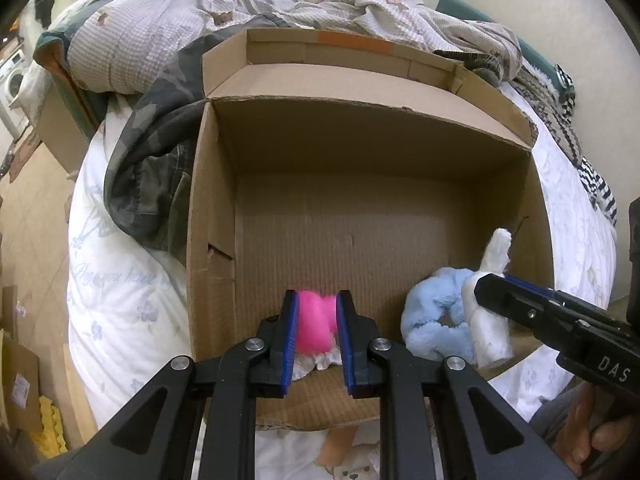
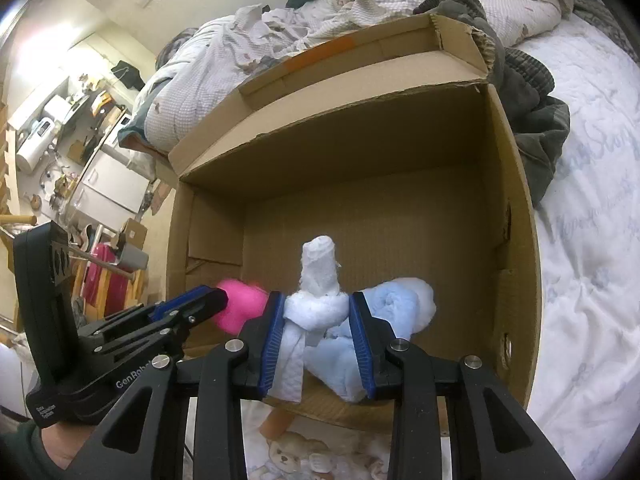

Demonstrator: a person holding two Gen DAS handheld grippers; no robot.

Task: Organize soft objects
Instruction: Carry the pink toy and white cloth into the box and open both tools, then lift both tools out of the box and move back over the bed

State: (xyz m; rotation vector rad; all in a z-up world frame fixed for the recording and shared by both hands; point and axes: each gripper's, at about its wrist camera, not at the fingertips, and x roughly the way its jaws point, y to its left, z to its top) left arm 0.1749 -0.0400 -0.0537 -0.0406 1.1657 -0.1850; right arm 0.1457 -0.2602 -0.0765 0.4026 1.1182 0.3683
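Pink plush (image 1: pixel 316 326) between left hand-held gripper (image 1: pixel 316 334) pads.

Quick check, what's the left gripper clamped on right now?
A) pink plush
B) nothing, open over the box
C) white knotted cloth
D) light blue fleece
A: in the left wrist view the left gripper has both blue pads pressed on the pink plush over the box; the white cloth sits in the right gripper.
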